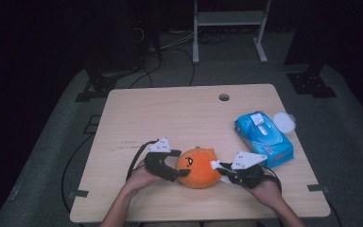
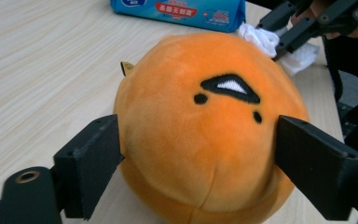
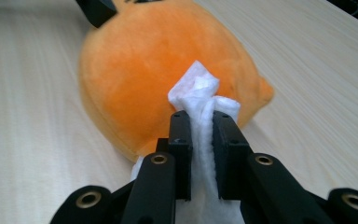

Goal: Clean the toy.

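Wooden table (image 1: 137,118) under everything, both hands coming in from its near edge. Blue pack of wet wipes (image 1: 263,133) sits beyond the right gripper, off to its outer side, with its white round lid (image 1: 284,122) just past the pack.

Orange plush toy (image 1: 198,167), round, stitched face with a black mouth and two dot eyes, rests on the table directly between the two grippers. In the left gripper view the toy (image 2: 205,126) sits right ahead of the jaws, face turned up toward that camera.

Left gripper (image 1: 178,164): jaws spread, one on each side of the plush. Pads (image 2: 93,158) sit at the fabric's edge without denting it, so it brackets the toy, not clamping.

Right gripper (image 3: 200,116): jaws pressed together, pinching a folded white wipe (image 3: 198,91). The wipe sticks out past the tips and its bunched end touches the side of the plush just ahead. From above, that gripper (image 1: 216,165) meets the toy on the side opposite the left gripper. The wipe (image 2: 261,39) shows behind the toy in the left gripper view.
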`<state>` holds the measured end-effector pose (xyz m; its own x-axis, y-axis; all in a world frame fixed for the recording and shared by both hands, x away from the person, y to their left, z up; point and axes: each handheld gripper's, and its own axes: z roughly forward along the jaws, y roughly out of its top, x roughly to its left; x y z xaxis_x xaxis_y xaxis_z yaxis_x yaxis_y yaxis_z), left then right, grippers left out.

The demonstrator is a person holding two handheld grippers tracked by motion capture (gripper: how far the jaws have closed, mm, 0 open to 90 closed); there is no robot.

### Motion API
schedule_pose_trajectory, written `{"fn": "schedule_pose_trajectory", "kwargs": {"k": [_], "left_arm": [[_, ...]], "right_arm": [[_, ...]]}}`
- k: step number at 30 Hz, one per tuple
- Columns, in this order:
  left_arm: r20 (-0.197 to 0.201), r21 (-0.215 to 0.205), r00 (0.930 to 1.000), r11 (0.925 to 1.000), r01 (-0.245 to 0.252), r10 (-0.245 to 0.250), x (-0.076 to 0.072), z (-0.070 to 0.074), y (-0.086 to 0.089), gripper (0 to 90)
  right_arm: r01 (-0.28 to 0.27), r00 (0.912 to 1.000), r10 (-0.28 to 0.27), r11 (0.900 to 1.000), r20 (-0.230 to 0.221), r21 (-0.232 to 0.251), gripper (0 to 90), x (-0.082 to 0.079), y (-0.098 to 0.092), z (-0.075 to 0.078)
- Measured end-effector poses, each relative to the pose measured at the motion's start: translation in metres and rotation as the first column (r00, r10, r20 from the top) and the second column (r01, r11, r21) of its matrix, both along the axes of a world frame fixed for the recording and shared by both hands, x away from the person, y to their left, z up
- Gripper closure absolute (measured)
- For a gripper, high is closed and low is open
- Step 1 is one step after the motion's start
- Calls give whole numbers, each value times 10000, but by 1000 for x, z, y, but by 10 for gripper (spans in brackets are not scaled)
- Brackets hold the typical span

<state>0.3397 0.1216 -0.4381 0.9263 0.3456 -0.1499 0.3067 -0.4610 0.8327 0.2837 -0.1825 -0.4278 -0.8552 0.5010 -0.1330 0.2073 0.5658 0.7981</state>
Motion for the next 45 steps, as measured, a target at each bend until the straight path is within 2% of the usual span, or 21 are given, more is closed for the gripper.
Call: {"fn": "schedule_pose_trajectory", "kwargs": {"k": [5,6,9,15,17,18,19,20,21,22,23,24,25,28,29,30,33,34,38,40,45], "left_arm": [[272,79,9993,9996,257,-259,-2,-4,-1,223],[706,367,9964,9983,443,-468,-5,-3,-1,262],[998,552,9934,9972,514,-567,-8,-3,-2,303],[1291,833,9892,9948,582,-687,-11,-4,-3,296],[976,651,9940,9969,439,-501,-9,-1,-4,253],[-28,274,10000,9996,25,-24,-4,3,-7,128],[-28,274,10000,9996,25,-24,-4,3,-7,96],[-468,347,9989,9994,24,-8,-1,3,-9,96],[-519,348,9987,9994,44,-26,-2,2,-11,98],[-58,364,9998,9992,187,-185,-6,1,-12,147],[-58,364,9998,9992,187,-185,-6,1,-12,182],[486,561,9982,9979,334,-361,-10,1,-13,215],[486,561,9982,9979,334,-361,-10,1,-13,239],[1276,1066,9890,9924,607,-742,-17,2,-16,276],[1276,1066,9890,9924,607,-742,-17,2,-16,282],[1515,1129,9837,9904,797,-964,-20,2,-17,287],[1726,1175,9787,9889,914,-1110,-22,2,-18,291],[1783,1212,9769,9879,969,-1177,-22,3,-18,290],[2060,1339,9674,9835,1213,-1473,-25,3,-20,292],[2428,1531,9524,9767,1503,-1846,-30,3,-25,300],[2557,1604,9464,9740,1601,-1976,-32,4,-25,303]], "right_arm": [[-841,9964,840,9964,114,87,781,-13,12,4],[-1260,9920,1260,9915,18,332,782,-15,17,5],[-1212,9926,1210,9923,66,274,783,-14,19,7],[-172,9993,201,9959,-314,889,785,6,-1,5],[31,9989,9,9965,-472,838,785,10,-6,2],[46,9979,8,9966,-651,828,786,9,-6,-1],[46,9979,8,9966,-651,828,786,9,-6,-1],[-28,9978,80,9969,-652,786,786,6,-5,-2],[-303,9975,356,9958,-605,863,786,1,-2,-1],[-765,9959,802,9934,-418,850,786,-7,4,2],[-765,9959,802,9934,-418,850,786,-7,4,2],[-924,9954,941,9925,-172,801,787,-10,10,5],[-924,9954,941,9925,-172,801,787,-10,10,5],[-414,9987,442,9933,-242,1075,788,2,5,7],[-414,9987,442,9933,-242,1075,788,2,5,7],[108,9991,-53,9914,-420,1301,788,10,-2,5],[626,9971,-575,9923,-501,1067,788,18,-9,2],[790,9937,-701,9916,-880,1021,788,22,-15,-4],[593,9936,-451,9886,-1034,1383,788,18,-17,-2],[438,9966,-311,9840,-759,1730,788,15,-11,6],[665,9953,-545,9855,-797,1563,788,22,-11,4]]}}
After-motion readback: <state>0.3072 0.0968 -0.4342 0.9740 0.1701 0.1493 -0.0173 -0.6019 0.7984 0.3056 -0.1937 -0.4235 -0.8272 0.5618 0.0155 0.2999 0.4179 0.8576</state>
